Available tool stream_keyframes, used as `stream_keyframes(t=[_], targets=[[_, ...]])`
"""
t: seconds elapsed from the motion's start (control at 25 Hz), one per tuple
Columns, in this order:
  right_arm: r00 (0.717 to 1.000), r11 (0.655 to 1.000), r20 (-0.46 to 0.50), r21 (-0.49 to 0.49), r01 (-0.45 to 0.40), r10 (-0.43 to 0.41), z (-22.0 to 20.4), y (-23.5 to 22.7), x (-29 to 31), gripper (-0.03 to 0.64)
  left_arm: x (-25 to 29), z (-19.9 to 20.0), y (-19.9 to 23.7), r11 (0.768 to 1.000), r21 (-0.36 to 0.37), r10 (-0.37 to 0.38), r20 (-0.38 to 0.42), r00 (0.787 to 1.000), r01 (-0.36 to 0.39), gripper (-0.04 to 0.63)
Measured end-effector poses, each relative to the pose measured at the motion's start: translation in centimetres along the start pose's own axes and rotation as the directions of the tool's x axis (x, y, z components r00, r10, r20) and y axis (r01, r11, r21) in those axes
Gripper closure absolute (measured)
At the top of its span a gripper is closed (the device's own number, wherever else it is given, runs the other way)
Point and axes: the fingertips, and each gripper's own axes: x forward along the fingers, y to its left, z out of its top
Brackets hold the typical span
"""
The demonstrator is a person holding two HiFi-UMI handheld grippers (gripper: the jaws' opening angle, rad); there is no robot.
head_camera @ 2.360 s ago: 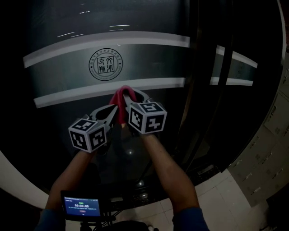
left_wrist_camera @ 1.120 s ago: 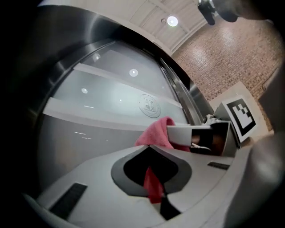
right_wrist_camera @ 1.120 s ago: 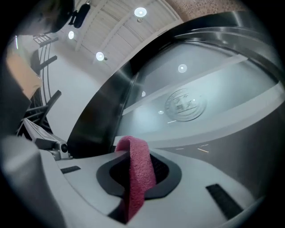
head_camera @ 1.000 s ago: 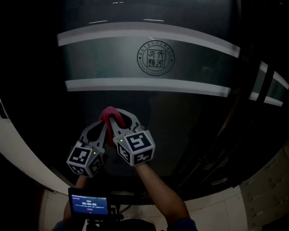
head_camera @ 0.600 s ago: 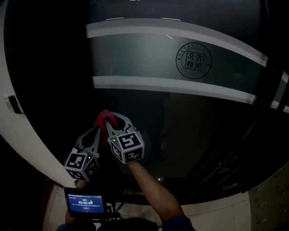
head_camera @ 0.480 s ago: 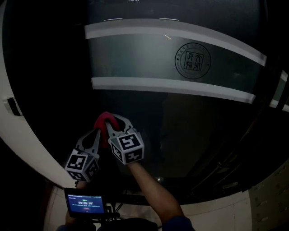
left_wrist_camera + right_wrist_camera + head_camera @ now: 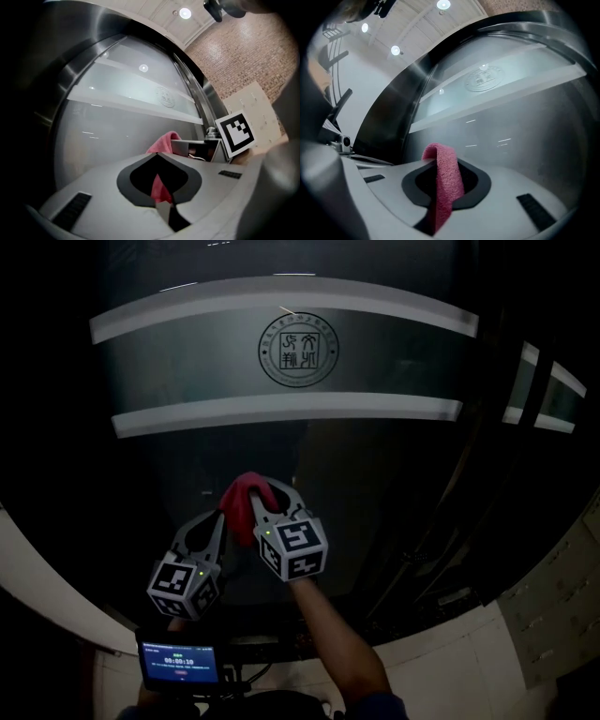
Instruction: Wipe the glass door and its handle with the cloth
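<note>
Left gripper (image 7: 221,517): my left gripper view shows the fingers drawn together on the cloth (image 7: 241,503), with a pink strip (image 7: 159,186) running through the dark opening between them

Right gripper (image 7: 266,489): fingers closed on the same cloth, and in the right gripper view a pink fold (image 7: 443,177) arches up out of the opening and hangs down between them

Grippers together: side by side in the head view, tips converging on the one bunch of cloth, and the right gripper's marker cube (image 7: 235,134) shows just beside my left one

Cloth: red-pink, bunched at the two tips and held up at the glass door (image 7: 281,371) – I can't tell whether it actually presses on the pane

Where on the door: the cloth sits on the dark lower glass, below the lower white stripe (image 7: 281,409) and well under the round seal emblem (image 7: 298,350)

Door: a curved pane with a frosted band between two white stripes, and a brushed metal frame (image 7: 70,70) curves round it – ceiling lights glint on it

Below me: a small lit screen (image 7: 178,664) at the bottom edge, and pale floor tiles (image 7: 534,634) to the right
</note>
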Motion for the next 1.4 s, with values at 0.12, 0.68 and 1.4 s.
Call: stream_keyframes(t=[0.12,0.68,1.4], targets=[[0.995,0.995,0.003,-0.002,0.096,-0.096,0.8,-6.0,-4.2,0.584,3.0,-0.3,-5.0,0.997,-0.009,-0.073,-0.007,0.997,0.073,0.583],[0.949,0.948,0.005,-0.033,0.316,-0.316,4.2,-25.5,-19.4,0.584,12.7,-2.6,-26.8,0.941,-0.063,-0.334,-0.02,0.942,0.332,0.583],[0.934,0.926,0.048,-0.123,0.358,-0.355,8.6,-17.7,-27.7,0.584,10.9,1.0,-31.1,0.884,-0.039,-0.464,0.04,0.885,0.466,0.583]])
